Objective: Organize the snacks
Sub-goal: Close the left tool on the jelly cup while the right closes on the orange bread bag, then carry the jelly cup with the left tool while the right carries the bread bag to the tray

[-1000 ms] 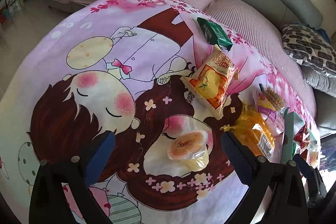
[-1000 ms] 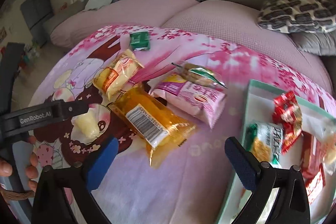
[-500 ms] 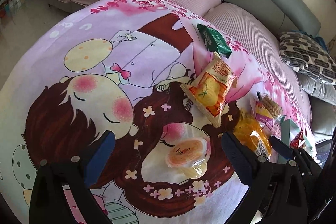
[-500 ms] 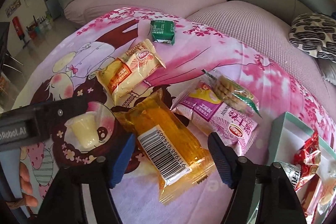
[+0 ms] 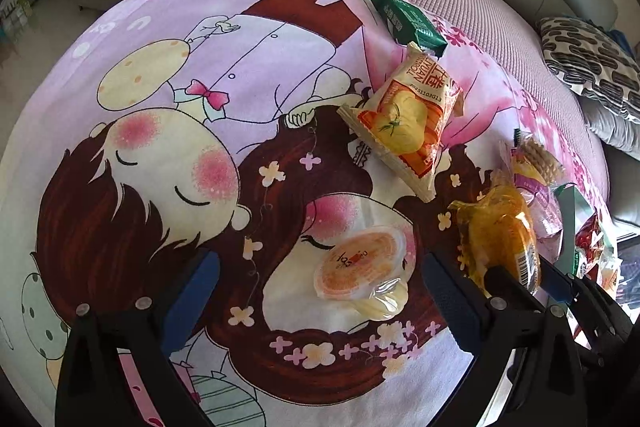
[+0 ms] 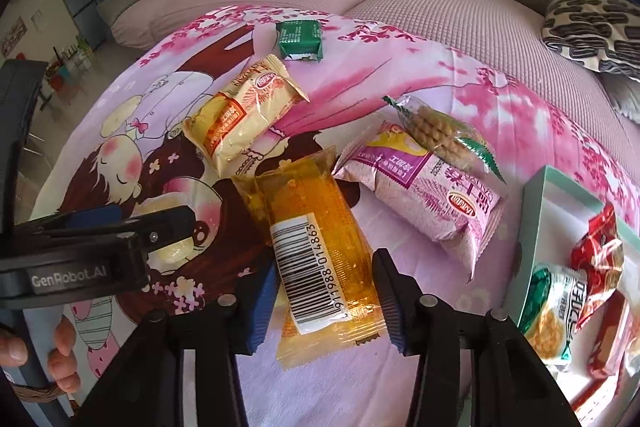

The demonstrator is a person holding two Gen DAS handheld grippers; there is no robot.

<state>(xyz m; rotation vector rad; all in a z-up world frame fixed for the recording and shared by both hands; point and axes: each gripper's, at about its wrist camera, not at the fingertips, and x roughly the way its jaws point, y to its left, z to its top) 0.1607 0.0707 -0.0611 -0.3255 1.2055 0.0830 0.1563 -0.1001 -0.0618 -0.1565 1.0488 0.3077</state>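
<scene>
The right gripper point(image 6: 326, 301) is closing on the orange packet point(image 6: 316, 247), light, crinkly and slippery, best pinched mid-body; the left gripper point(image 5: 316, 291) is hanging spread.

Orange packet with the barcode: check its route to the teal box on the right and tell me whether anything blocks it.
Nothing visible blocks it. The right gripper is closing its jaws around the orange packet. Between it and the teal box lies only bare cloth; the pink packet sits further back, beside that route rather than across it.
</scene>
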